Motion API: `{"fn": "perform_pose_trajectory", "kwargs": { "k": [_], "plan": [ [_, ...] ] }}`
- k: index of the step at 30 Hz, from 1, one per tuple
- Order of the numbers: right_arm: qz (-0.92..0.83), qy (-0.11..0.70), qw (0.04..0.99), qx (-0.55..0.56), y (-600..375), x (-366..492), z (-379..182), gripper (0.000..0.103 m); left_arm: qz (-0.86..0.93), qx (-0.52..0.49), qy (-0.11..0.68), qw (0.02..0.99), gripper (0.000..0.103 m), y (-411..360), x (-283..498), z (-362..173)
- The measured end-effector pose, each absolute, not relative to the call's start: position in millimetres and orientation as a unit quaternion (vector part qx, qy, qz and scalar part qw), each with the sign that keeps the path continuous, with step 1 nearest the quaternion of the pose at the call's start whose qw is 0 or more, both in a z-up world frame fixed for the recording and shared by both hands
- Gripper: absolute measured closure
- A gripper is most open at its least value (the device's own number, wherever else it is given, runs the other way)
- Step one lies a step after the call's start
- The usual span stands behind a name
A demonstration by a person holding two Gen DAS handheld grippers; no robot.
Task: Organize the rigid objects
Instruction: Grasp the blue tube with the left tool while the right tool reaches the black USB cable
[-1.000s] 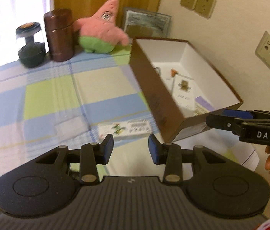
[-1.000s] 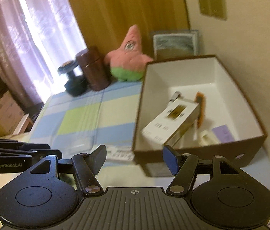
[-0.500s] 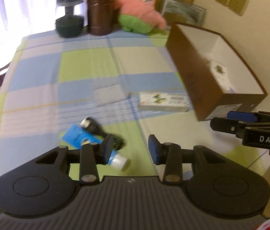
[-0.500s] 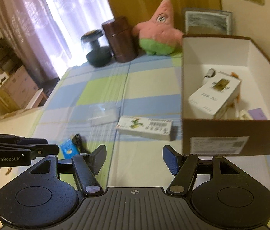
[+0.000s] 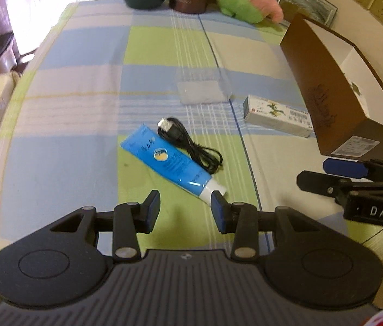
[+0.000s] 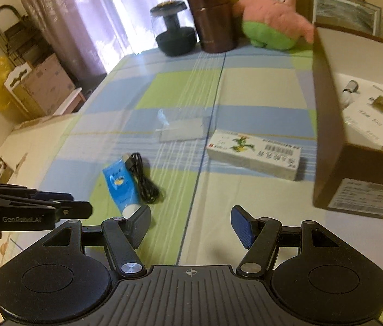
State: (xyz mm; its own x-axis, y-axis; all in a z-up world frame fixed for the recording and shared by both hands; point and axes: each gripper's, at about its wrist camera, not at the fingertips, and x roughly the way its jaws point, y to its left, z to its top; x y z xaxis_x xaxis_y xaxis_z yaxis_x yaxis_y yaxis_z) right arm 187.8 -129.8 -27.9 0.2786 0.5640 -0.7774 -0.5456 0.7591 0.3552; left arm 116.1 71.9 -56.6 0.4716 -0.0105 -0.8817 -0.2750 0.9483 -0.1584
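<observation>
— Status of fingers?
— Left gripper [image 5: 185, 208] spread, holding nothing; right gripper [image 6: 190, 226] likewise spread and empty.
— Item in hand?
— Blue tube [image 5: 170, 161] lies on the tabletop [image 5: 82, 125], cap just ahead of the left fingers, cable [image 5: 191, 146] touching it. Approach step, I judge.
— Next?
— Lower, straddle the tube, close, carry to the brown box [image 5: 335, 108].

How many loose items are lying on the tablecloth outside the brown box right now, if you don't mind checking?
4: blue tube nearest the left gripper, black cable beside it, clear case farther back, white carton beside the brown box. Others may be out of view.
</observation>
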Motion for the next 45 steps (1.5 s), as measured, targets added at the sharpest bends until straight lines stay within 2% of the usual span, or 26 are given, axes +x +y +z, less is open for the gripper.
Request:
{"fn": "perform_pose_trajectory", "kwargs": {
  "k": [14, 18, 22, 24, 28, 34, 45],
  "plan": [
    [0.331, 0.516, 0.79, -0.007, -128, 203, -55, 0.041, 0.078, -0.201, 0.537, 0.816, 0.067, 70, 150, -93],
    [0.327, 0.521, 0.788, -0.008, -129, 209, -59, 0.041, 0.088, -0.209, 0.541, 0.81, 0.062, 71, 159, -100],
    [0.326, 0.527, 0.785, -0.01, -128, 213, -63, 0.041, 0.094, -0.211, 0.544, 0.807, 0.053, 71, 166, -107],
    [0.327, 0.528, 0.783, -0.011, -127, 213, -65, 0.041, 0.104, -0.202, 0.544, 0.808, 0.055, 72, 168, -108],
    [0.332, 0.532, 0.779, -0.011, -124, 214, -67, 0.041, 0.111, -0.184, 0.541, 0.813, 0.067, 78, 167, -110],
    [0.355, 0.525, 0.773, -0.016, -111, 216, -69, 0.041, 0.125, -0.16, 0.53, 0.823, 0.076, 95, 160, -107],
    [0.436, 0.473, 0.764, -0.055, -58, 215, -70, 0.041, 0.12, -0.118, 0.523, 0.836, 0.076, 124, 157, -106]
  ]
}}
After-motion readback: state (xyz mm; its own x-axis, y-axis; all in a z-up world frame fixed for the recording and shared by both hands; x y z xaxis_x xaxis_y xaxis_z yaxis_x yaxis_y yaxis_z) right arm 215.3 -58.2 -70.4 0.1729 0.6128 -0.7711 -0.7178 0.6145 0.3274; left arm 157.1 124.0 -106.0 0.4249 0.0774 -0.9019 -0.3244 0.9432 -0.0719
